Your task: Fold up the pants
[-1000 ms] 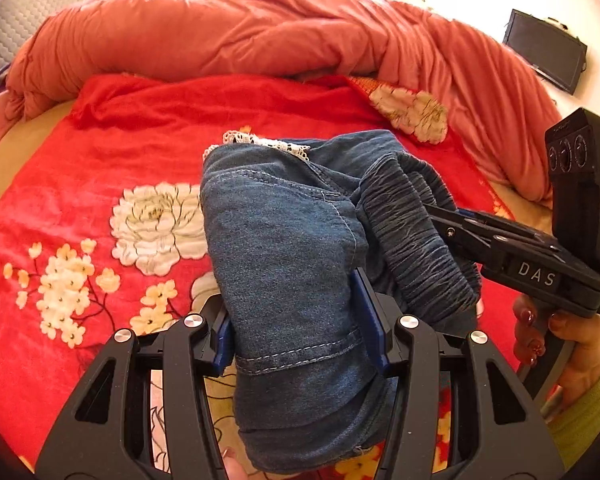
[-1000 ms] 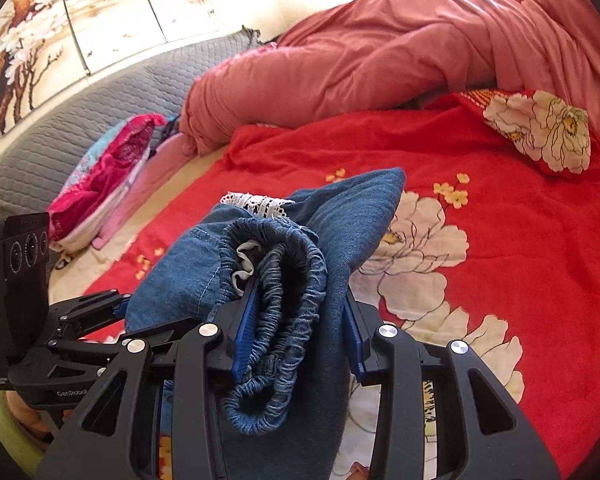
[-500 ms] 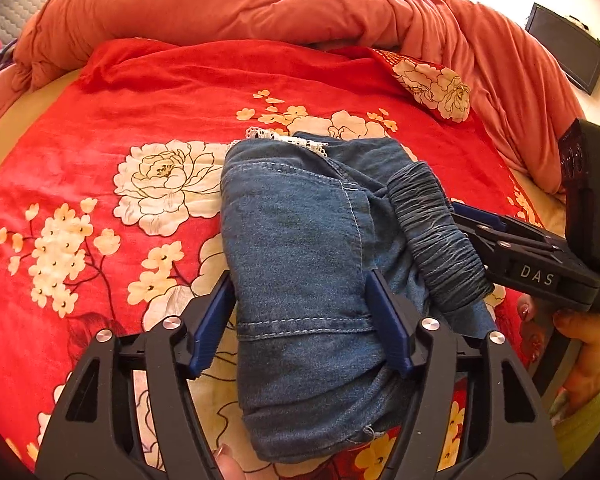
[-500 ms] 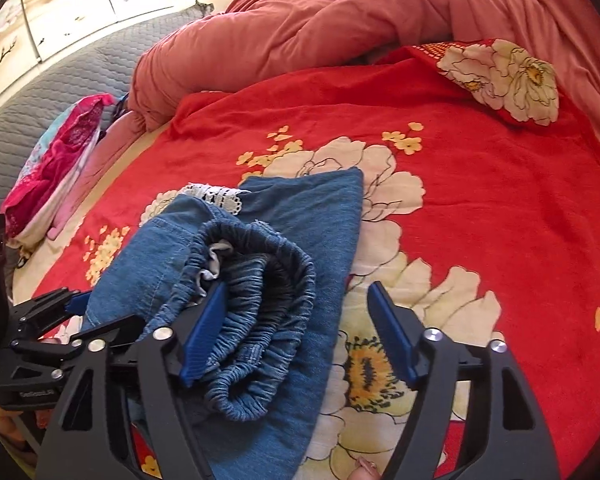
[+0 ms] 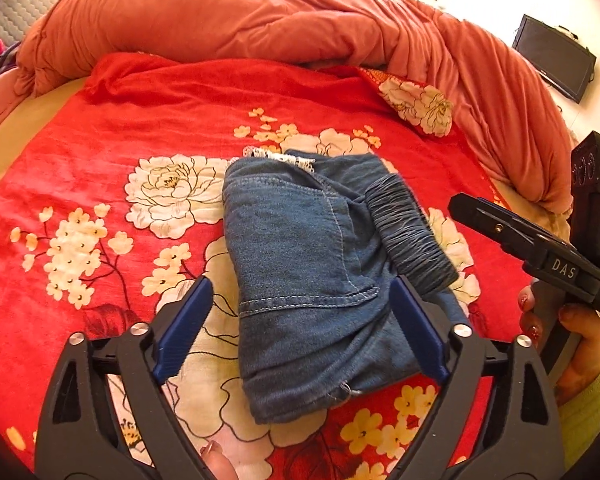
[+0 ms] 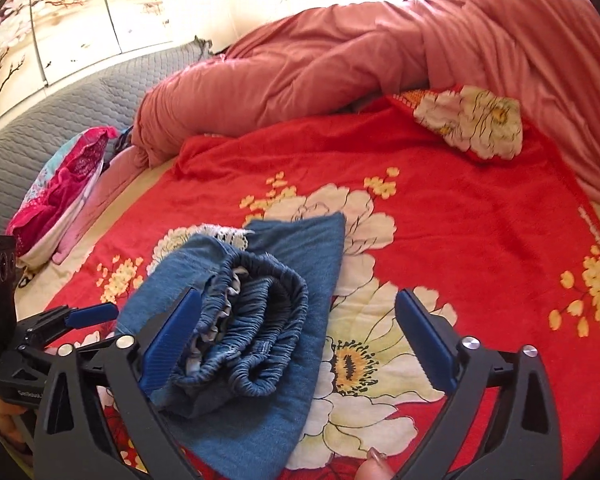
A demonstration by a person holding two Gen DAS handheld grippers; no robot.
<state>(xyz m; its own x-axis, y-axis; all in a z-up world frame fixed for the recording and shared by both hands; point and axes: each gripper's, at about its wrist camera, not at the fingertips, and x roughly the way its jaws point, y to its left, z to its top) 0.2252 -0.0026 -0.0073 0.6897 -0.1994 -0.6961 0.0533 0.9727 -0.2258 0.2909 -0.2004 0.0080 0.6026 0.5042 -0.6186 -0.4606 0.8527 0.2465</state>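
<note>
On the red flowered blanket the folded pants are lying flat; I am holding my left gripper and right gripper wide apart, lifting straight off to avoid snagging the waistband.

"DAS" on right gripper body; small print on left gripper probably unreadable.
</note>
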